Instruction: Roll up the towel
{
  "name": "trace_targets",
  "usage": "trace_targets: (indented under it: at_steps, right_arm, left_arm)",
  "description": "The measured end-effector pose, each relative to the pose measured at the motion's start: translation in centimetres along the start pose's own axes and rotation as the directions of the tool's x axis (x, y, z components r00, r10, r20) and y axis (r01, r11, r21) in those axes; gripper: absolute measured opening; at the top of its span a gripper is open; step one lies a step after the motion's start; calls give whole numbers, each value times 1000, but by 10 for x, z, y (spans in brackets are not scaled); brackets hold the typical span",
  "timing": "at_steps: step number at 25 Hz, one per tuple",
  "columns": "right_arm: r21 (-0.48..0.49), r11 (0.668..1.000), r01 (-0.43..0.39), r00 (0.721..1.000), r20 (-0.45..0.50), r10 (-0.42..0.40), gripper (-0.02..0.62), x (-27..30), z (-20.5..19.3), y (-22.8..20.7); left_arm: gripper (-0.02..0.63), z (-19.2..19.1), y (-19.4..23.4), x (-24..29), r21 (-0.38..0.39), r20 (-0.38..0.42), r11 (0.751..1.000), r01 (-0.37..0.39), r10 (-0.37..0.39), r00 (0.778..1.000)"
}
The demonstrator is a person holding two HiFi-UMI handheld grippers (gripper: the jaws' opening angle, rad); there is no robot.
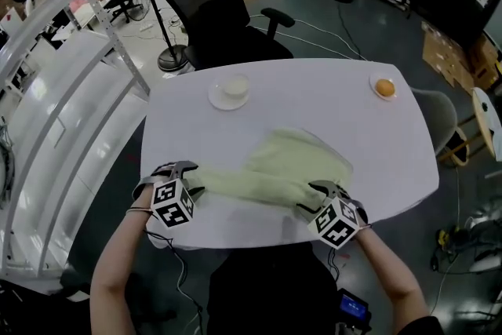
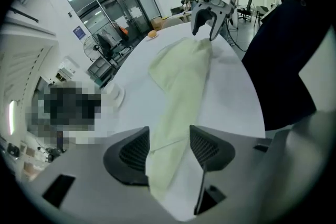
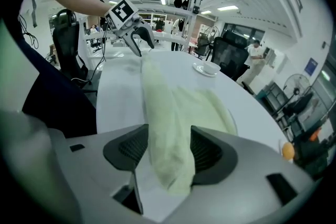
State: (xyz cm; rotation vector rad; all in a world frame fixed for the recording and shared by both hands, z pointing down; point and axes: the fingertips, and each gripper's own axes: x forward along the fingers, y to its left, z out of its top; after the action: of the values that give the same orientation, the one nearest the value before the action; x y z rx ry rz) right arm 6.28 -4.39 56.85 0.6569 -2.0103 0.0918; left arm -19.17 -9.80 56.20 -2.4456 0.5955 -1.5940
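A pale yellow-green towel (image 1: 290,165) lies on the white table (image 1: 314,102), its near edge bunched into a long fold along the front. My left gripper (image 1: 187,175) is at the fold's left end. Its jaws stand open (image 2: 169,152) with the towel (image 2: 181,86) running between them and a gap beside one pad. My right gripper (image 1: 323,194) is at the fold's right end. It is open too (image 3: 169,152), the thick end of the towel (image 3: 168,107) lying loosely between its pads. Each gripper view shows the other gripper at the far end of the fold.
A white cup on a saucer (image 1: 230,90) stands at the table's back left. An orange on a small plate (image 1: 384,88) sits at the back right. A black office chair (image 1: 212,8) is behind the table. The front table edge runs just under both grippers.
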Motion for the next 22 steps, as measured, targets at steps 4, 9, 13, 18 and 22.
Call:
trace_targets:
  at_steps: [4, 9, 13, 18, 22]
  right_arm:
    - [-3, 1000, -12, 1000, 0, 12, 267, -3, -3, 17]
    - [-7, 1000, -13, 999, -32, 12, 267, 0, -23, 28]
    - [-1, 1000, -10, 998, -69, 10, 265, 7, -43, 30]
    - [24, 1000, -15, 995, -99, 18, 252, 16, -63, 26]
    - [8, 1000, -4, 993, -117, 5, 211, 22, -70, 17]
  left_arm:
    - [265, 12, -28, 6, 64, 8, 997, 48, -49, 999]
    - [265, 7, -48, 23, 104, -24, 992, 77, -74, 997]
    - [265, -5, -52, 36, 116, -65, 990, 80, -73, 995]
    - [261, -14, -52, 49, 109, -96, 990, 87, -77, 992]
    - [195, -13, -40, 57, 128, -115, 990, 50, -35, 993]
